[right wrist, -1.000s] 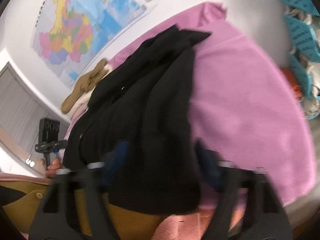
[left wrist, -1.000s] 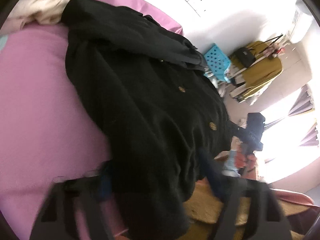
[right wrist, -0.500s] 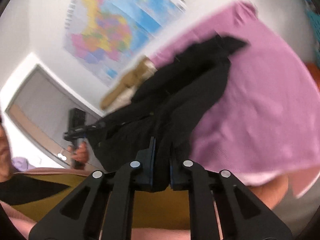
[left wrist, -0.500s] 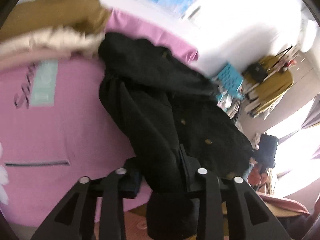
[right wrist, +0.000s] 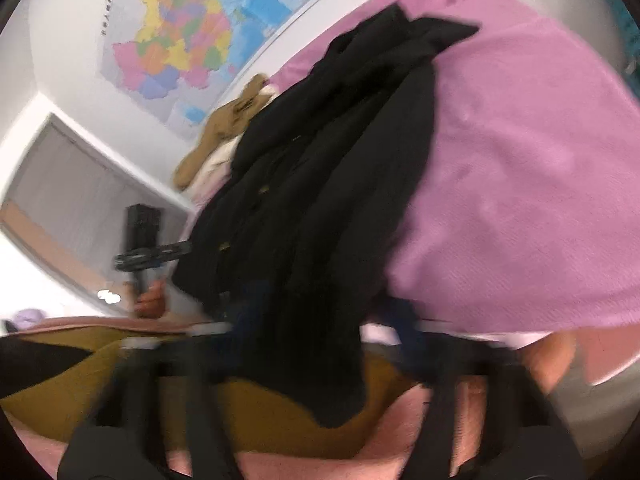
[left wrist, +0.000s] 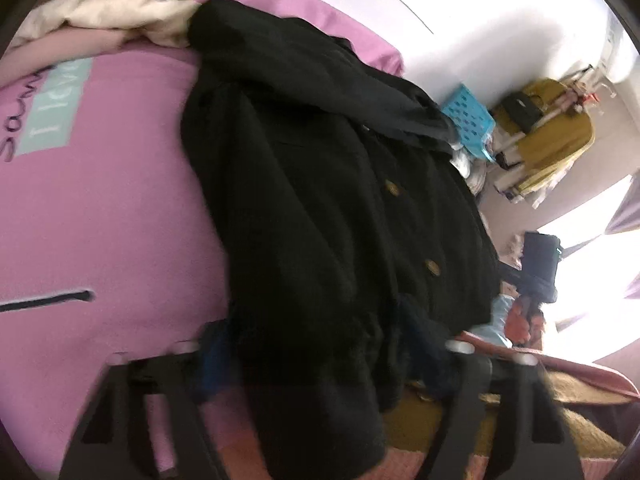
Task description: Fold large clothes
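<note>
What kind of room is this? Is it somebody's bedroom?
Most likely a bedroom. A black coat lies on a bed with a pink sheet, a colourful map hangs on the wall, and clothes hang on a rack.

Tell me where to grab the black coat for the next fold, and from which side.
Probably grip the black coat at its near hem, which hangs off the pink bed edge between both open tools. Come from the near bed edge, the left tool and right tool at opposite hem corners; the loose, overhanging edge is easiest to pinch.
</note>
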A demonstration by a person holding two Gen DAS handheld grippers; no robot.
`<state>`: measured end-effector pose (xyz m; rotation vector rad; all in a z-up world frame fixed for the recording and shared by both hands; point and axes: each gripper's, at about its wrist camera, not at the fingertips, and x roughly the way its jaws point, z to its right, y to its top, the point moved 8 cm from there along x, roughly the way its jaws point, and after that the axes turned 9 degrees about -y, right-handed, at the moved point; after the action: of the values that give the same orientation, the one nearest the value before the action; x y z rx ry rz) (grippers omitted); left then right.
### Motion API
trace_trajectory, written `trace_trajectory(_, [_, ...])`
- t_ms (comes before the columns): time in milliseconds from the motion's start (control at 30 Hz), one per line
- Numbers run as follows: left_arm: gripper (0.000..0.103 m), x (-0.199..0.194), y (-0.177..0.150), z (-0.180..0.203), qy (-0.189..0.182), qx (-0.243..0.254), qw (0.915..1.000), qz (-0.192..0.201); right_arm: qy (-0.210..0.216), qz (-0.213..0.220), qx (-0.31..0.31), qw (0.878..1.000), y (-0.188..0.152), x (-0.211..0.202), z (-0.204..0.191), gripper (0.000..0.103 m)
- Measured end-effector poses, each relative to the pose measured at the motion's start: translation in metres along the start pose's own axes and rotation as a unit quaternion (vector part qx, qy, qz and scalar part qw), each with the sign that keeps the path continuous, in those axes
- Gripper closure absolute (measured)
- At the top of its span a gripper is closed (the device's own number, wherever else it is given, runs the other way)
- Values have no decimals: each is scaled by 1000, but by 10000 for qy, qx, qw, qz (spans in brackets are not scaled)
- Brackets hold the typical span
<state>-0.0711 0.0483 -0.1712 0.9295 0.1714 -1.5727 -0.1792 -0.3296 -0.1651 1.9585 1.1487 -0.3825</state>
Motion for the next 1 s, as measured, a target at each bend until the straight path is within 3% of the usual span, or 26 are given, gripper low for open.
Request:
trace_trajectory(67, [73, 1, -1, 2, 48, 21, 10000, -30, 59, 5, -23, 10000, 1, 0, -5, 87])
trace_trajectory(100, [78, -1, 1, 5, 19, 19, 10000, 34, 163, 26, 19, 9999, 2, -2, -8, 89])
trace_trajectory(367, [80, -51, 32, 16, -371, -153, 9976, 563, 964, 907, 373, 9905, 51, -42, -36, 93])
trace_trajectory(633, [80, -79, 84, 32, -420, -29, 9967, 699, 1007, 1341, 330, 9853, 133, -53, -59, 93])
trace_trajectory(1000, [80, -101, 161, 44, -163, 169, 9965, 808, 1008, 1607, 573, 9802, 218, -54, -55, 93])
